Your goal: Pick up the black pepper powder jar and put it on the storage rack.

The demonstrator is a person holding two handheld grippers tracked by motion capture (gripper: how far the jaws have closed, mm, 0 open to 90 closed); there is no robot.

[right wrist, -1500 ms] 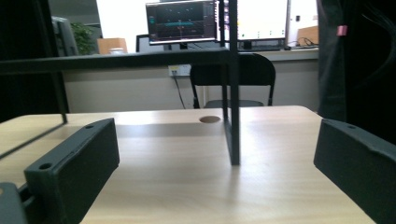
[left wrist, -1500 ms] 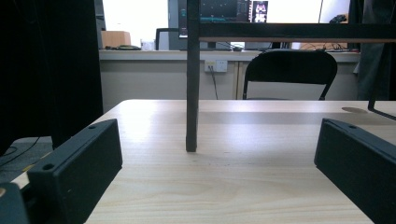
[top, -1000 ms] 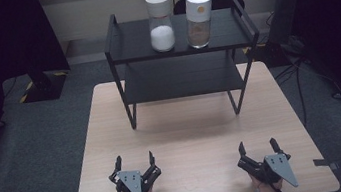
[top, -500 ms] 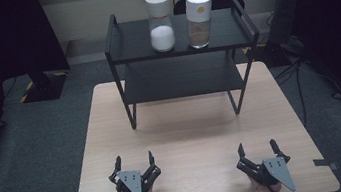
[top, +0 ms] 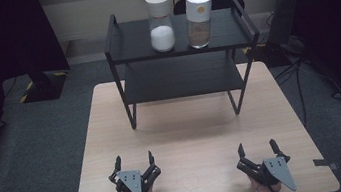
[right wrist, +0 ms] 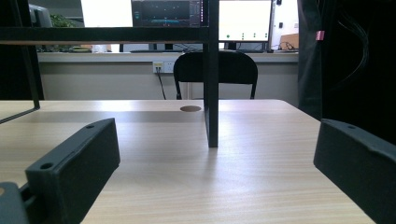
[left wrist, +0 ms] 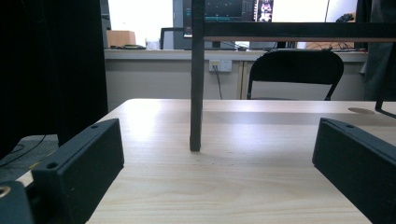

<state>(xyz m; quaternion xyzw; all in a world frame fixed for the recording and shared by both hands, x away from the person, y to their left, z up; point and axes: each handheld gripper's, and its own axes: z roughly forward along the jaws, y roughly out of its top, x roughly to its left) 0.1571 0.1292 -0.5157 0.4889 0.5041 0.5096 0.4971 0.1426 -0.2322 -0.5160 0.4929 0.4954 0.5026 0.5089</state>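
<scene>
Two jars [top: 161,24] atop rack [top: 183,76], both tongs [top: 134,160] spread

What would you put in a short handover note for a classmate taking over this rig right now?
Left gripper: open, empty, low at the table's near edge.
Right gripper: open, empty, same edge, farther right.
Two jars stand on the black shelf's top tier: the jar of white powder on the left, the white-lidded jar on the right.
Done: nothing touched.
Left: reach forward and grip a jar, probably.
</scene>
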